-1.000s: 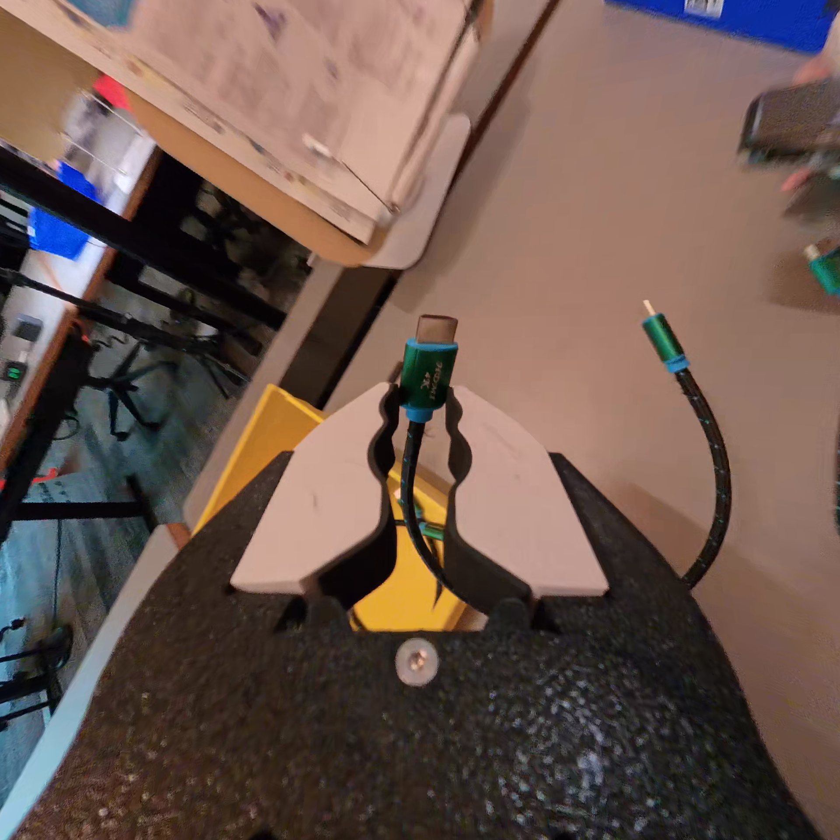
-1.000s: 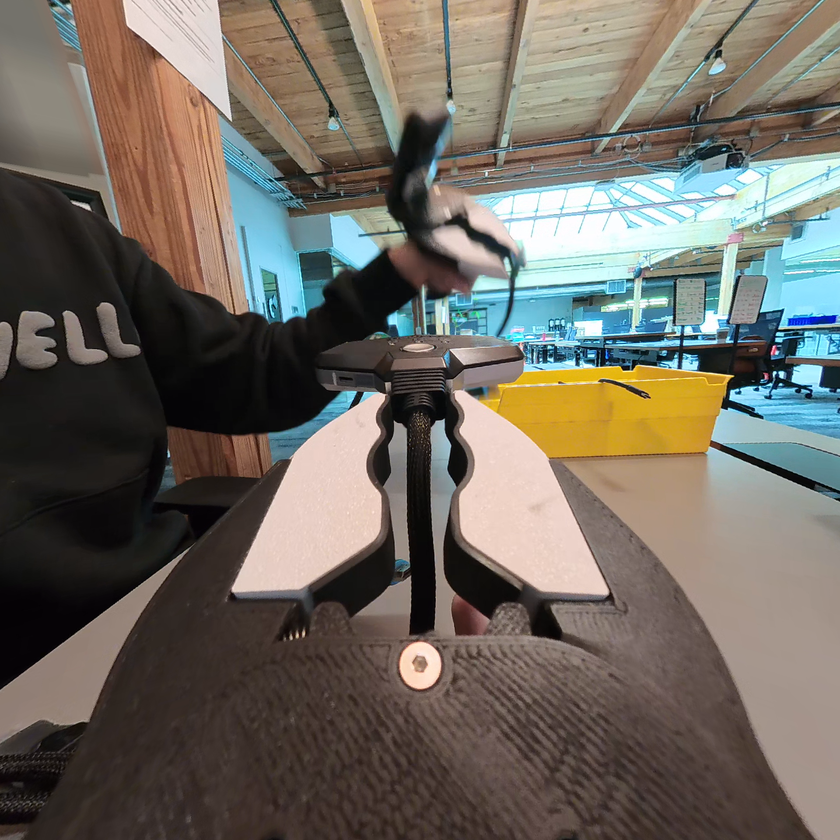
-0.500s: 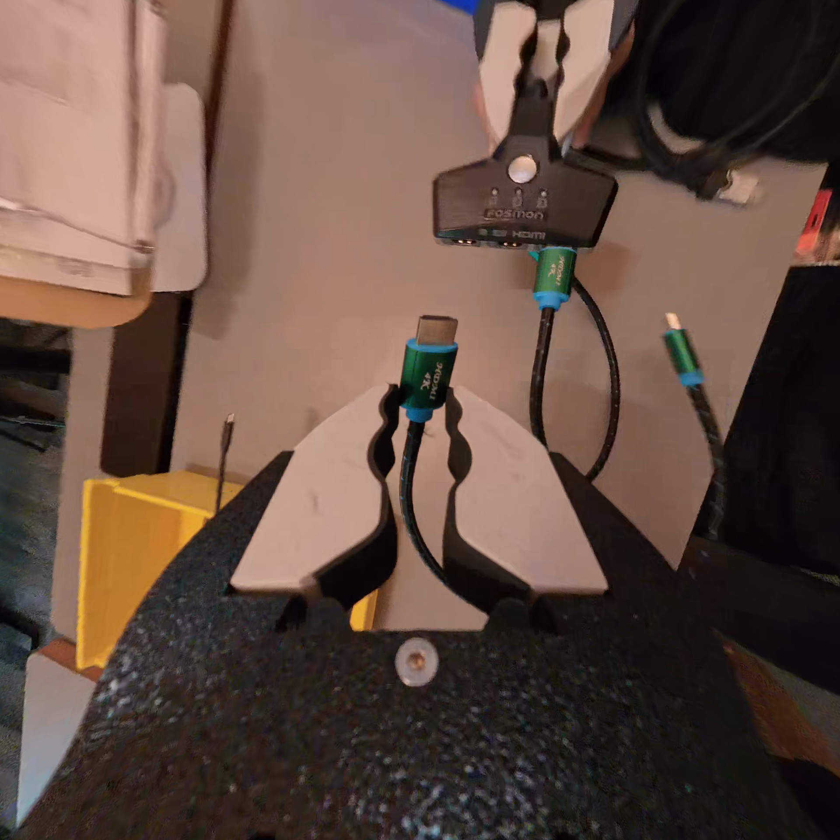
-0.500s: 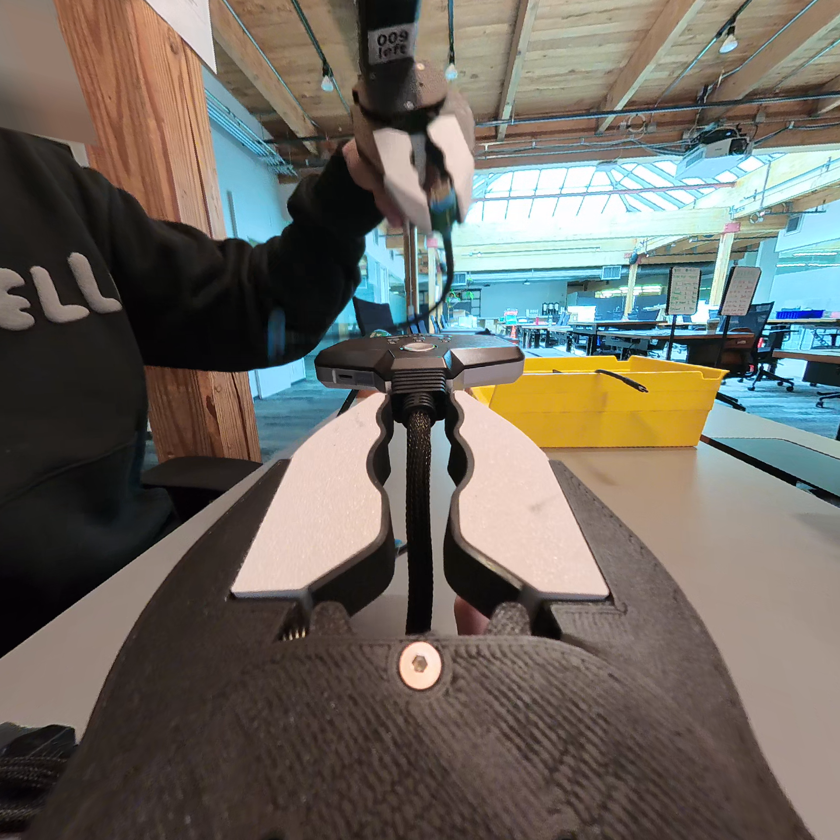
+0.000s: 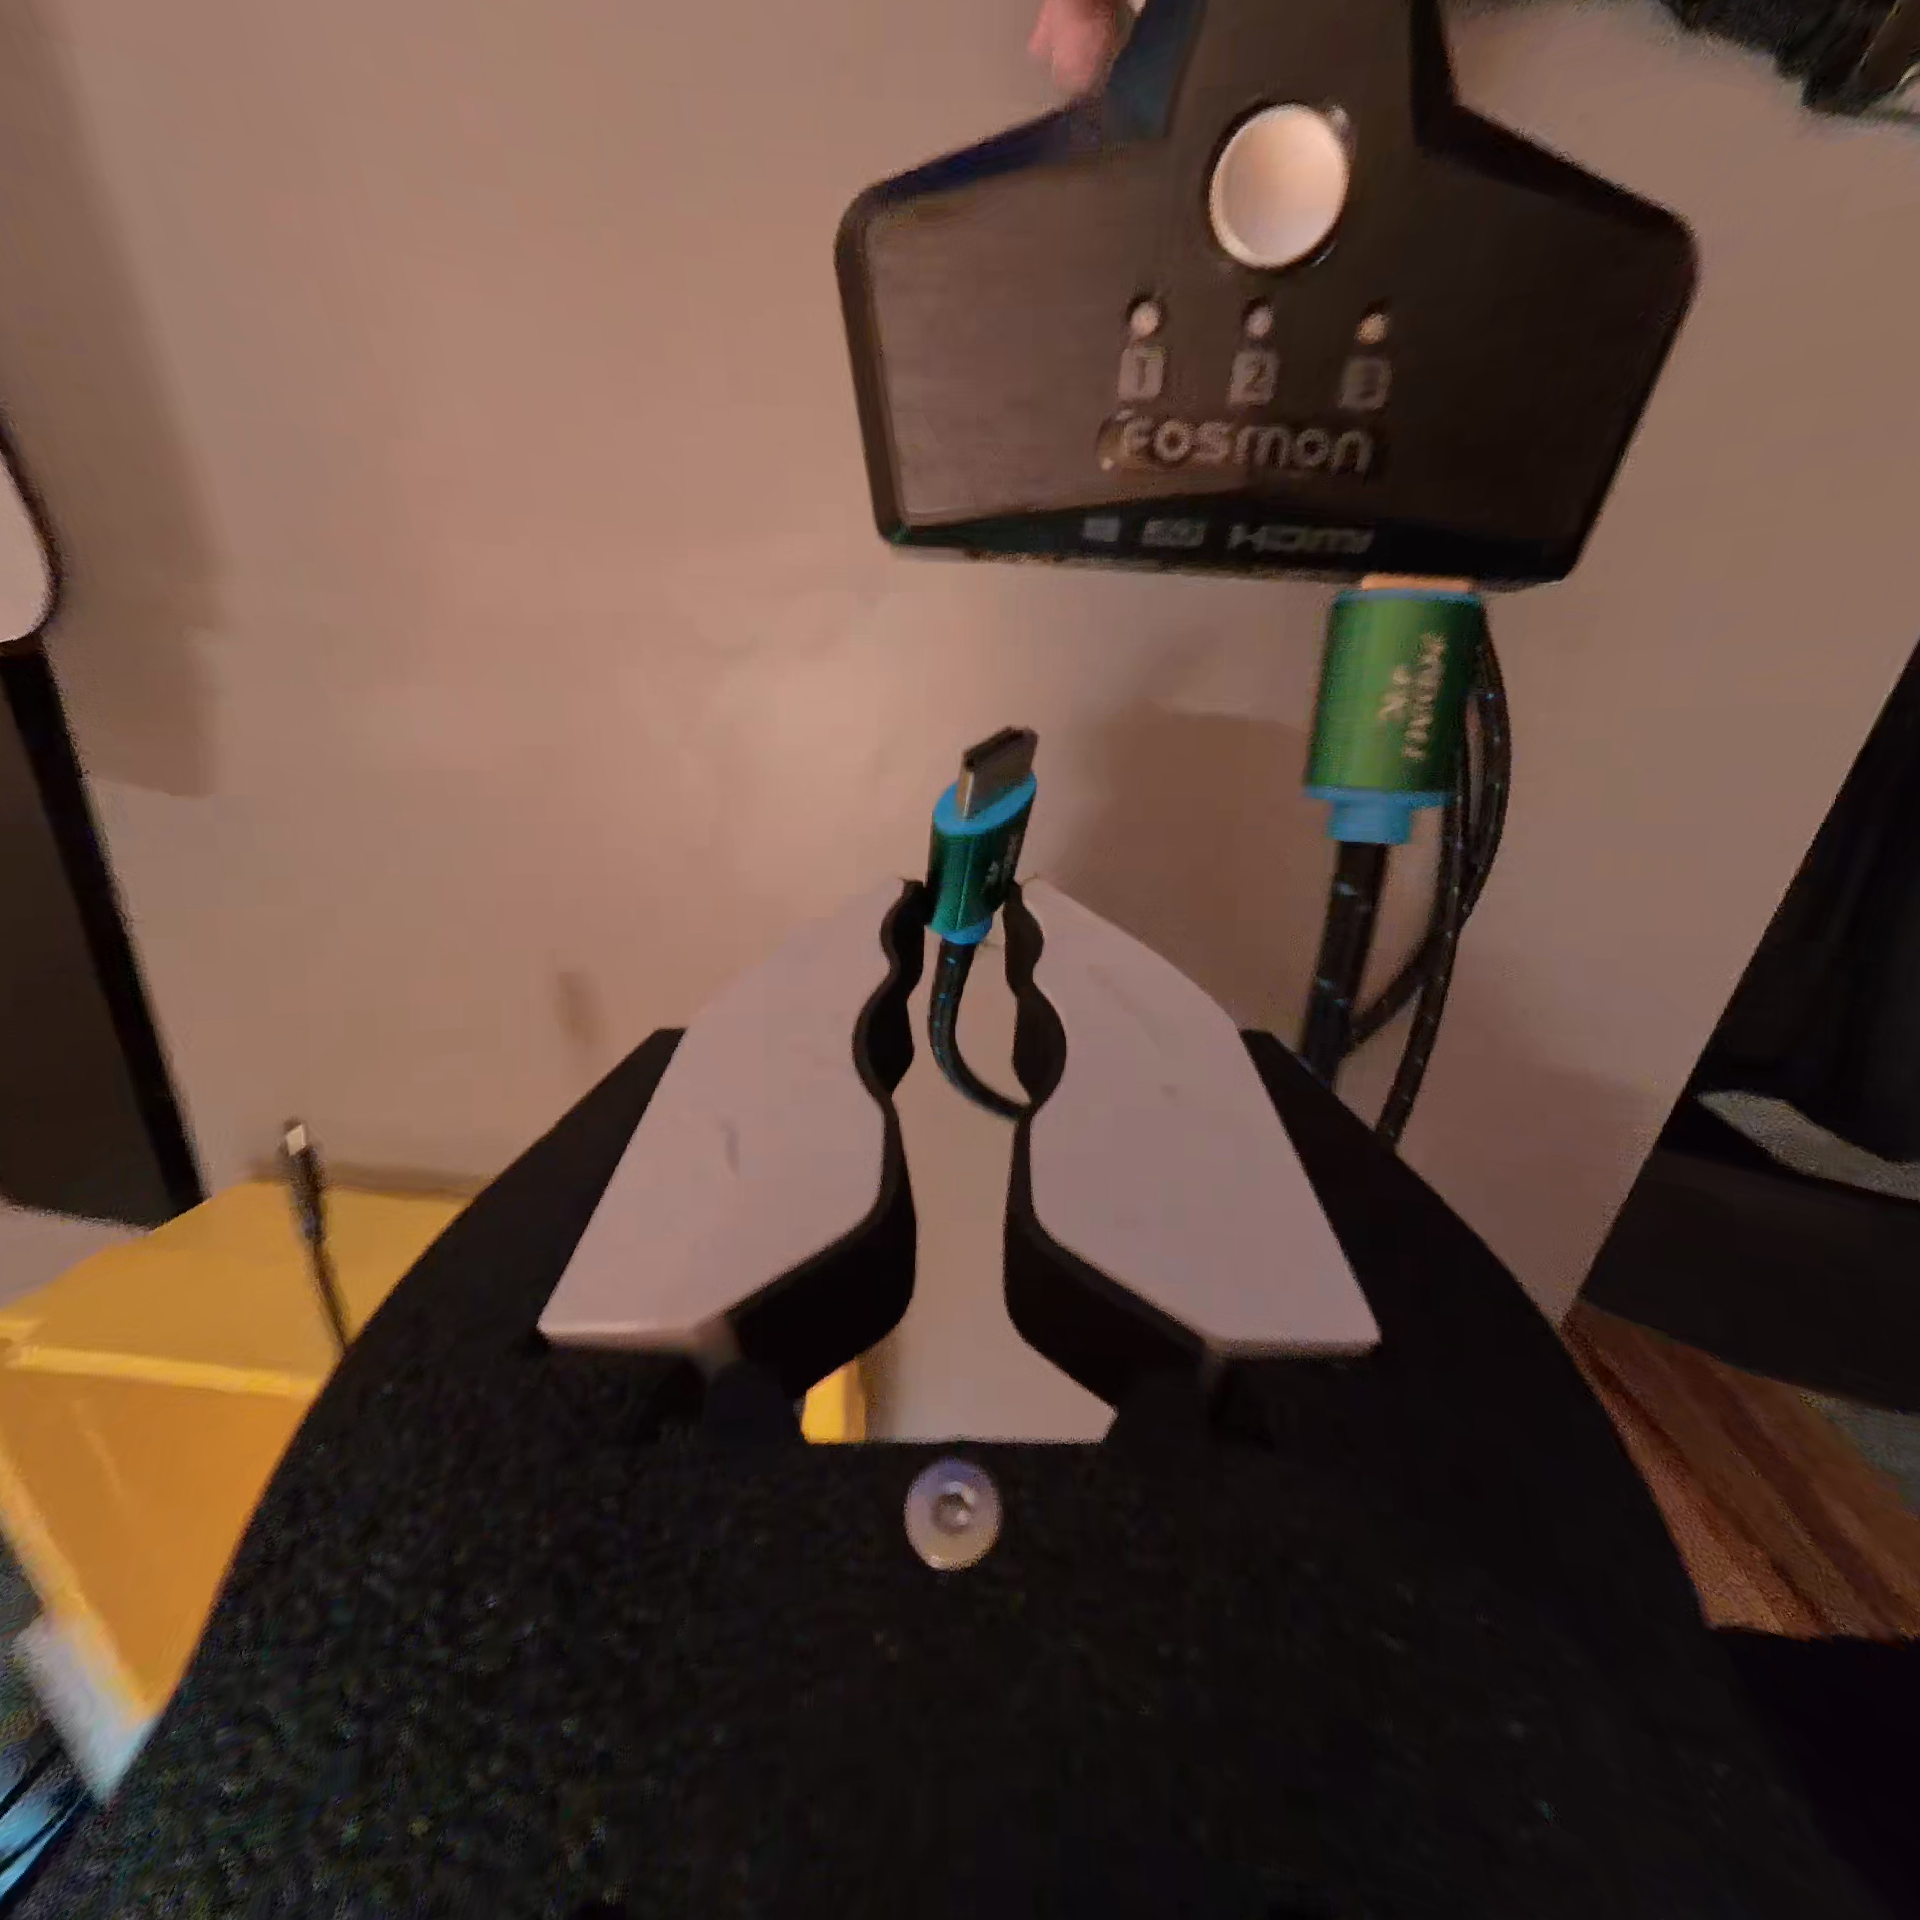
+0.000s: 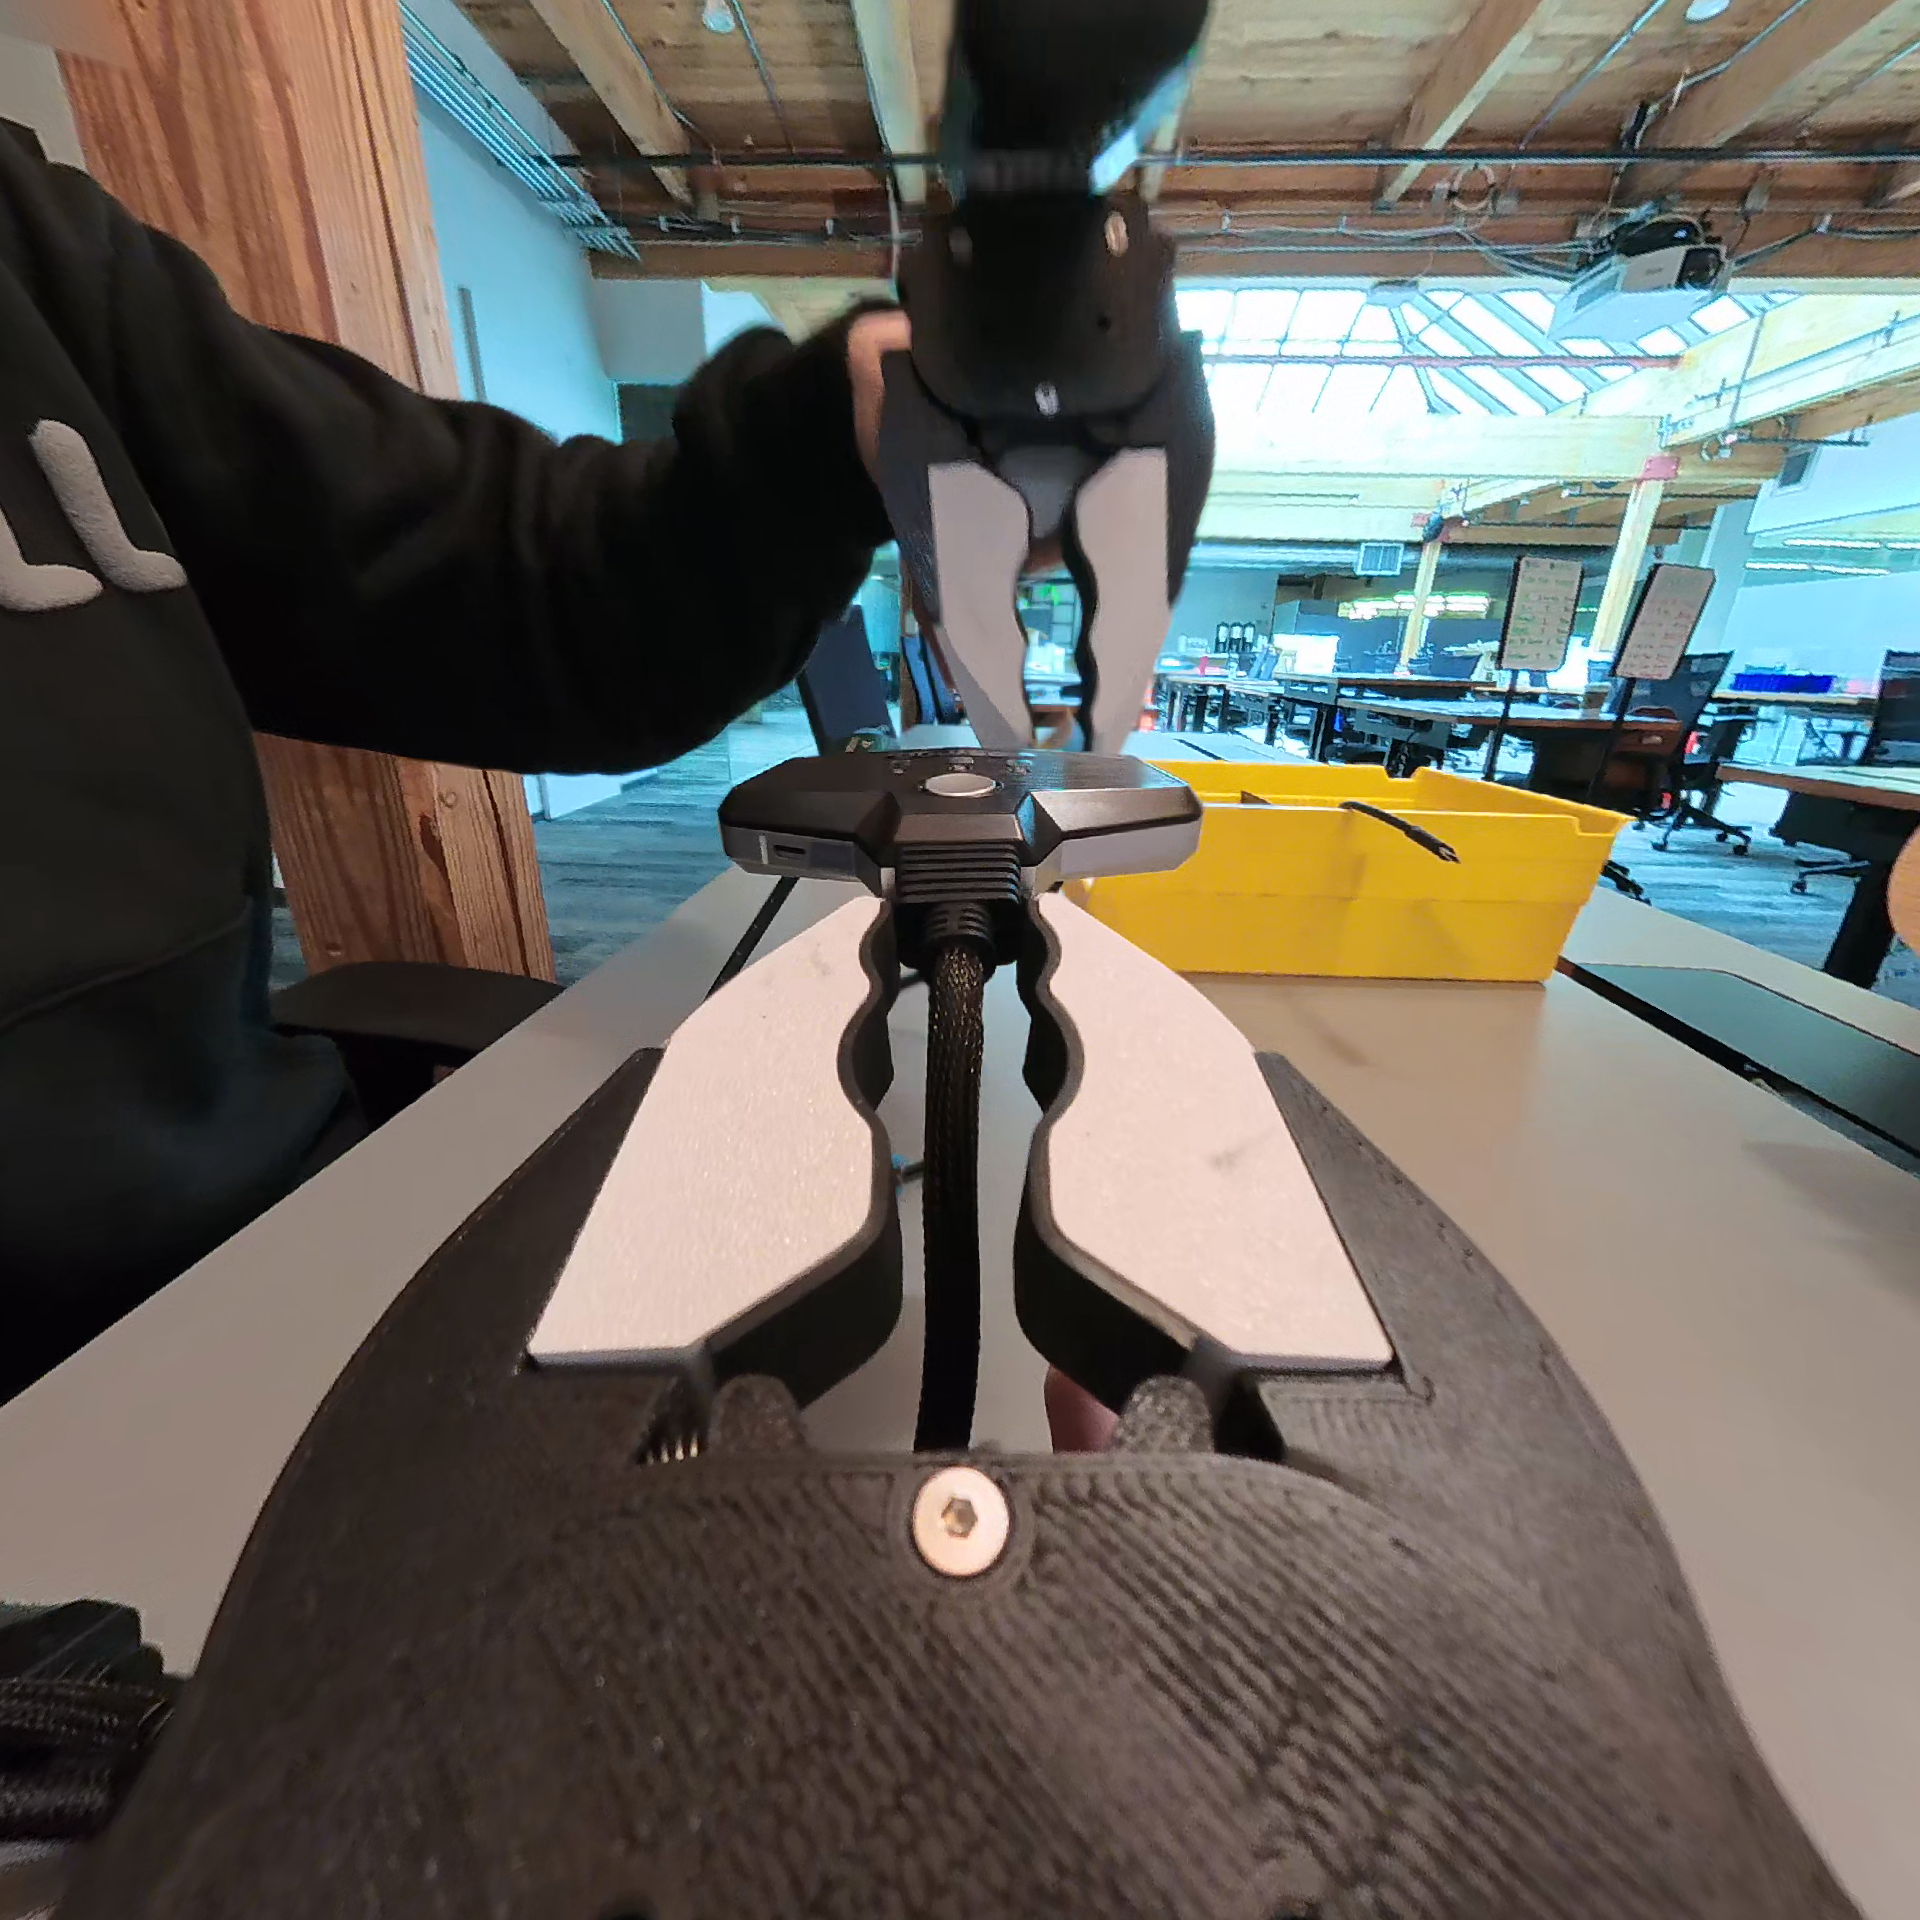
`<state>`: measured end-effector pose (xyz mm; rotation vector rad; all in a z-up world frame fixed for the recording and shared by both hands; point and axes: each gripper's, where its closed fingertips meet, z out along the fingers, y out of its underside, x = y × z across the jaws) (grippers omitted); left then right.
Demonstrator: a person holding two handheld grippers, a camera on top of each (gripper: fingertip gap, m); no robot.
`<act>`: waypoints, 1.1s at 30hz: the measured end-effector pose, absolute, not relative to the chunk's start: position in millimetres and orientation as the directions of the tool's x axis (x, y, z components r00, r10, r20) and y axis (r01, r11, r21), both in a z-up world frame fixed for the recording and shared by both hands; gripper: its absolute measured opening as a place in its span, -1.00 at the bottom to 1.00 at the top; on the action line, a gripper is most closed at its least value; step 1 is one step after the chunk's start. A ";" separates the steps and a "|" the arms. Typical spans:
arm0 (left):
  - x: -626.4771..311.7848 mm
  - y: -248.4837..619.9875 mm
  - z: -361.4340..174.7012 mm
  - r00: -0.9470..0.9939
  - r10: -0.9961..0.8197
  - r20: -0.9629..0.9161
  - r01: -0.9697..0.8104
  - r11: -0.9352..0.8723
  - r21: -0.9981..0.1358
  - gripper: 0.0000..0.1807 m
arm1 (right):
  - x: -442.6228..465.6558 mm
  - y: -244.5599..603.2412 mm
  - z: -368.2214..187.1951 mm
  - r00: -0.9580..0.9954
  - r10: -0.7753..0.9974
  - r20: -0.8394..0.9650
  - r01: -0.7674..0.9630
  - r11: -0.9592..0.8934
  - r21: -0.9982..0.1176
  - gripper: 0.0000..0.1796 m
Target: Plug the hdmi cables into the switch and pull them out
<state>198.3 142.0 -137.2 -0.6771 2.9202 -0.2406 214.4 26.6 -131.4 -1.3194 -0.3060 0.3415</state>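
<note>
Your left tool [image 5: 961, 894] is clamped on a green plug [image 5: 975, 850], its metal tip tilted and well short of the switch [image 5: 1262, 312]. Your right tool [image 6: 956, 914] is clamped on the switch's cable collar [image 6: 954, 873], holding the switch above the bench [image 6: 1558, 1122]. One green plug [image 5: 1387, 707] already sits in the right-hand port. You have the other two ports to fill, then every cable to pull out.

Left wrist view looks down, right wrist level; both closely share the switch [image 5: 1262, 312].
</note>
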 end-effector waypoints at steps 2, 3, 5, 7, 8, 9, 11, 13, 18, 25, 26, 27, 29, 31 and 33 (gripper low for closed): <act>203.8 143.2 -156.3 -0.882 -0.469 -0.046 -0.442 0.858 -0.261 -0.85 | 215.5 24.6 -132.1 0.910 0.413 0.020 -0.073 0.208 -0.975 -0.76; 208.9 145.3 -166.6 -0.875 -0.483 -0.040 -0.450 0.840 -0.303 -0.85 | 214.9 24.2 -132.2 0.908 0.418 0.020 -0.073 0.207 -0.976 -0.76; 216.7 148.7 -187.5 -0.869 -0.494 -0.025 -0.449 0.808 -0.382 -0.85 | 212.9 24.6 -133.6 0.904 0.426 0.022 -0.067 0.194 -0.979 -0.76; 227.0 150.8 -206.4 -0.844 -0.535 -0.018 -0.464 0.748 -0.474 -0.85 | 211.8 25.9 -136.3 0.903 0.429 0.023 -0.060 0.179 -0.982 -0.76; 226.4 149.1 -216.2 -0.851 -0.525 0.007 -0.455 0.730 -0.510 -0.85 | 211.8 26.3 -137.4 0.903 0.428 0.022 -0.057 0.172 -0.983 -0.76; 226.4 148.8 -226.1 -0.854 -0.519 0.018 -0.447 0.717 -0.535 -0.85 | 211.9 26.3 -137.4 0.903 0.428 0.022 -0.058 0.172 -0.983 -0.76; 229.3 151.1 -243.7 -0.847 -0.531 0.001 -0.440 0.700 -0.562 -0.84 | 212.4 25.3 -136.7 0.903 0.428 0.021 -0.061 0.177 -0.982 -0.76; 233.0 155.2 -254.9 -0.841 -0.538 -0.063 -0.409 0.707 -0.577 -0.77 | 213.5 24.1 -136.4 0.905 0.426 0.019 -0.064 0.179 -0.982 -0.76; 227.0 158.5 -262.2 -0.830 -0.517 -0.210 -0.342 0.769 -0.540 -0.71 | 215.7 22.9 -136.3 0.908 0.419 0.017 -0.064 0.180 -0.982 -0.76; 231.0 153.3 -260.2 -0.788 -0.534 -0.307 -0.296 0.766 -0.571 -0.65 | 217.6 21.9 -135.3 0.910 0.415 0.015 -0.069 0.187 -0.980 -0.76; 232.4 150.8 -259.4 -0.785 -0.536 -0.311 -0.285 0.758 -0.587 -0.62 | 217.5 21.6 -135.3 0.910 0.415 0.016 -0.069 0.189 -0.980 -0.76; 233.1 147.4 -258.2 -0.785 -0.535 -0.311 -0.268 0.747 -0.609 -0.60 | 217.5 21.2 -135.1 0.909 0.416 0.017 -0.069 0.191 -0.979 -0.76; 232.7 142.0 -258.5 -0.789 -0.531 -0.308 -0.248 0.735 -0.631 -0.57 | 218.0 20.7 -134.4 0.910 0.415 0.015 -0.073 0.195 -0.978 -0.76; 230.6 135.8 -257.5 -0.799 -0.509 -0.320 -0.212 0.737 -0.642 -0.50 | 218.1 19.9 -133.9 0.908 0.418 0.015 -0.076 0.200 -0.977 -0.76; 227.2 128.7 -255.0 -0.814 -0.476 -0.333 -0.168 0.743 -0.648 -0.48 | 217.0 19.1 -133.6 0.904 0.427 0.020 -0.074 0.203 -0.976 -0.76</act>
